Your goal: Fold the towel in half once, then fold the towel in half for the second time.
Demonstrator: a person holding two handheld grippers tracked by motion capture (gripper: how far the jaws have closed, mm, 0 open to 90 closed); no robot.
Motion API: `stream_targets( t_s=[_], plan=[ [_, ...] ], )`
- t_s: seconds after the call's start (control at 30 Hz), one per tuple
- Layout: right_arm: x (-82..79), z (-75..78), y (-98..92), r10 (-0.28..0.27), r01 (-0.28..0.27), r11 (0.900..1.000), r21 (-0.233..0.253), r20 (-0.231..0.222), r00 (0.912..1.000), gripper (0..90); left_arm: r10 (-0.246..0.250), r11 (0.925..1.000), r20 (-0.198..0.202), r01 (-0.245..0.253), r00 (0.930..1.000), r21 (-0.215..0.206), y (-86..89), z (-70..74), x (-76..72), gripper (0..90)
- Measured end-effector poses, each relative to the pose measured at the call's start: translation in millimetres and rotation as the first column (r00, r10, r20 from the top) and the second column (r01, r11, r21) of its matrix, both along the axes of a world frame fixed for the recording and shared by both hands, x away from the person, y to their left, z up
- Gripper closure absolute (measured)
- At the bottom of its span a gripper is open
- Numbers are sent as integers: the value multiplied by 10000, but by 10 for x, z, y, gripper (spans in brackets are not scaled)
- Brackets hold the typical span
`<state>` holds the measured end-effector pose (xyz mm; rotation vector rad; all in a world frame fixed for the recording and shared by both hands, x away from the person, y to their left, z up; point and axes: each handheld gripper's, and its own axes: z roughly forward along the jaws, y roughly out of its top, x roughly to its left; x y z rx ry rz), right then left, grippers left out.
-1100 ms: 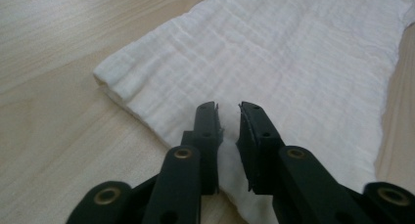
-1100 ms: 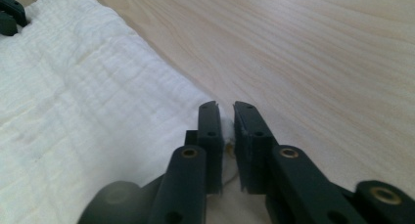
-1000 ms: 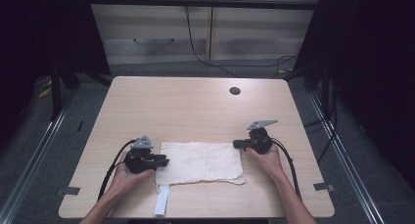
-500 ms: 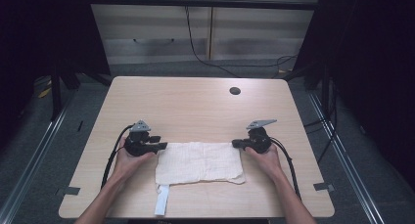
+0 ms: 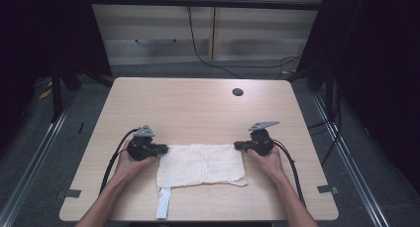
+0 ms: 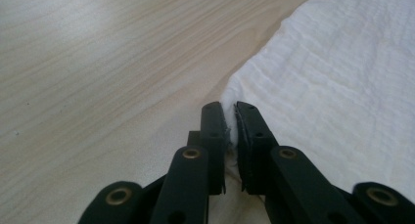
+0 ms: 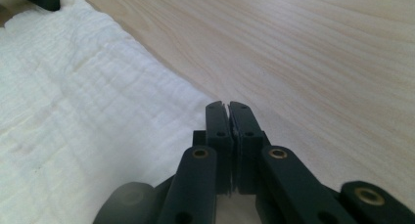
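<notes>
Both far corners of the white crinkled cotton cloth (image 5: 202,163) are pinched in closed left gripper (image 5: 159,149) and right gripper (image 5: 238,145) fingers, cloth flat on the desk (image 5: 198,108), folding not yet begun.

Crinkled white cloth (image 5: 200,165), matt wooden table (image 5: 198,108)

A white, crinkled cloth (image 5: 200,165) lies flat near the desk's (image 5: 198,108) front edge, about midway along it, roughly rectangular with uneven edges; a narrow white strip hangs from its front left corner toward that edge
</notes>
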<state>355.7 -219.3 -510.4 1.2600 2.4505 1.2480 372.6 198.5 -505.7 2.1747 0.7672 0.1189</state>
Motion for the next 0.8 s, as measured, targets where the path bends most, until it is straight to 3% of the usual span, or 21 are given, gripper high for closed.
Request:
stream_targets(
  t_s=[0.13, 0.3, 0.47, 0.6, 0.8],
  plan=[
    [-6, 14, 6, -7, 7, 9999, 105, 15, 10000, 880, 166, 9999, -89, -166, 9998, -30, -5, 1, 0, 849],
    [-41, 124, -13, -17, -1, 9994, 348, 514, 9987, 880, 290, 9995, -138, -291, 9995, -96, 2, -4, -14, 851],
    [-106, 235, -19, 168, -227, 9971, 725, 819, 9965, 880, 444, 9989, -194, -447, 9988, -139, 1, -5, -18, 852],
    [-163, 314, 1, 366, -449, 9962, 752, 1073, 9935, 880, 520, 9986, -18, -520, 9986, -29, -13, -1, -42, 854],
    [-238, 382, 37, 668, -783, 9929, 900, 1244, 9900, 880, 740, 9972, -138, -741, 9972, -93, -5, -1, -48, 857]
  ],
)
